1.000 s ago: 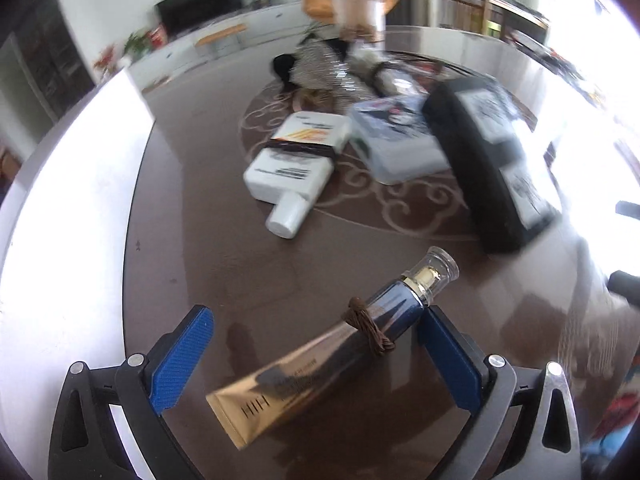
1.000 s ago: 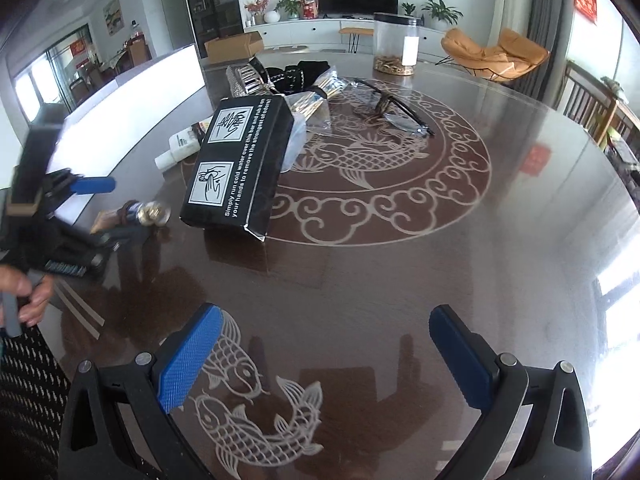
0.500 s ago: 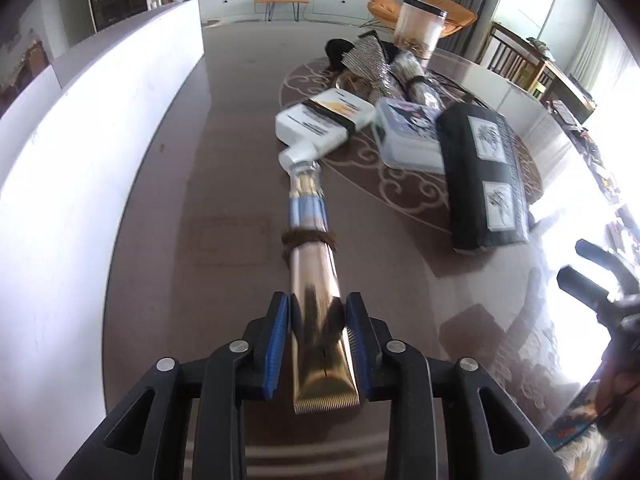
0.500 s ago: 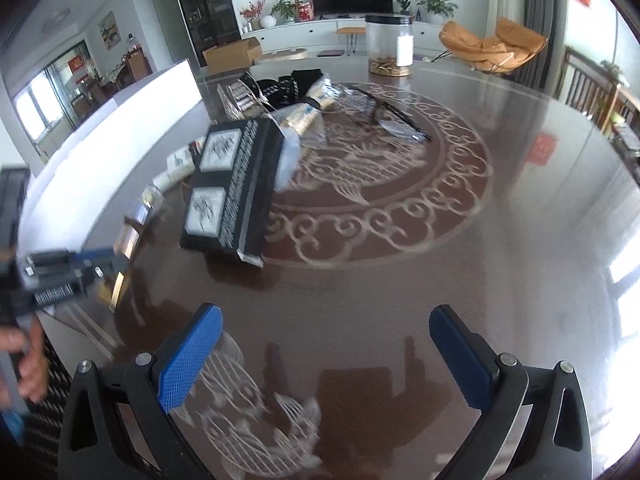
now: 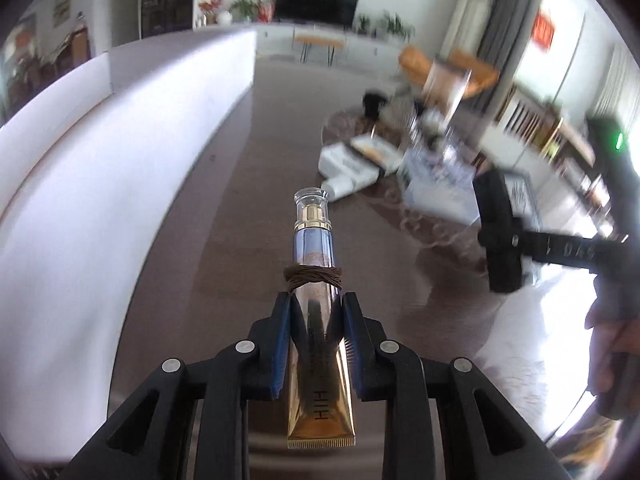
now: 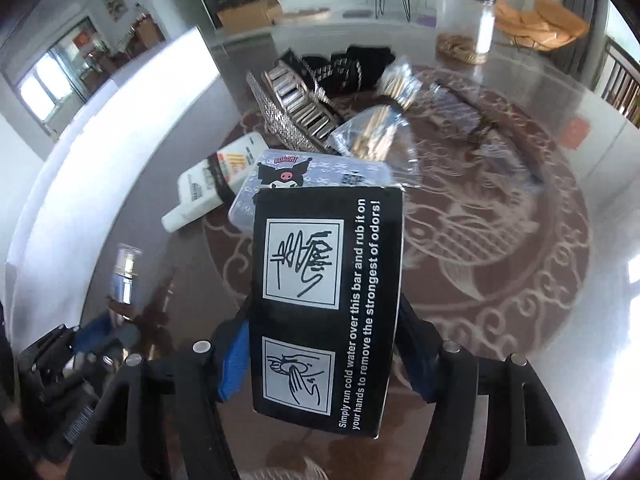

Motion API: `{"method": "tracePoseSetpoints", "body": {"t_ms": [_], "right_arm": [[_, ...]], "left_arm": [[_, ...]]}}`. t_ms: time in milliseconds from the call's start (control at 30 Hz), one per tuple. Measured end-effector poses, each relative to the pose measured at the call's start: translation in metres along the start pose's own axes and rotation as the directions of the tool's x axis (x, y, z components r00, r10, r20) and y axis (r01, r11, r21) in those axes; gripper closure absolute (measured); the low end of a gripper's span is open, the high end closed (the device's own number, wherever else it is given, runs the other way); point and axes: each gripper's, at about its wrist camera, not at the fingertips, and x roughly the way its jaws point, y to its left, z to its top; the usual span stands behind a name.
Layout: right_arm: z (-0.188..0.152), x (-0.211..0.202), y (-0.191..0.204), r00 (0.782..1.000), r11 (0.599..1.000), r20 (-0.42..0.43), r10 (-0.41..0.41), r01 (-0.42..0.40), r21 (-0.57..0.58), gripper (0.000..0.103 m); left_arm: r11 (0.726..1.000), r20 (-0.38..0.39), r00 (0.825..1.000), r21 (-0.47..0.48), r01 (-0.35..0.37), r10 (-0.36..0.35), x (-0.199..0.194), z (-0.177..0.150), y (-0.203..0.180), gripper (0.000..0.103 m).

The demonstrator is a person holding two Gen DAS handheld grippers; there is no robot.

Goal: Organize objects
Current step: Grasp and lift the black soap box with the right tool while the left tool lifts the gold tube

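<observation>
Bright daylight, tabletop [image 6: 500, 312] glare, fisheye warp, motion blur.

Left tongs [image 5: 316, 340] are clamped tight on the gold tube [image 5: 320, 360], angled down; right tongs [image 6: 324, 356] are closing around the black box [image 6: 326, 304].

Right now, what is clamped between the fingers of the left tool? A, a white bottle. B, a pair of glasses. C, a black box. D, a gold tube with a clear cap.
D: the left tool is shut on the gold tube, whose clear cap points away over the table, while the white bottle lies farther off.
</observation>
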Motion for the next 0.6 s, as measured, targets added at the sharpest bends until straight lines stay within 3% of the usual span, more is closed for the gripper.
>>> {"method": "tracePoseSetpoints", "body": {"t_ms": [200, 333, 467, 600], "right_arm": [[-0.017, -0.044, -0.007, 0.998, 0.999, 0.046, 0.049, -0.048, -0.014, 0.039], [-0.007, -0.069, 0.017, 0.991, 0.994, 0.082, 0.103, -0.099, -0.054, 0.039], [0.016, -0.093, 0.07, 0.973, 0.975, 0.131, 0.188, -0.168, -0.145, 0.039], [0.044, -0.109, 0.147, 0.94, 0.929, 0.153, 0.304, -0.258, -0.264, 0.039]], "left_arm": [[0.994, 0.152, 0.987, -0.087, 0.065, -0.051, -0.059, -0.008, 0.01, 0.078], [0.986, 0.266, 0.963, -0.141, 0.09, -0.05, -0.097, 0.009, 0.022, 0.078], [0.972, 0.333, 0.943, -0.224, 0.069, 0.01, -0.143, 0.037, 0.072, 0.078], [0.945, 0.295, 0.945, -0.326, -0.04, 0.141, -0.151, 0.06, 0.136, 0.078]]}}
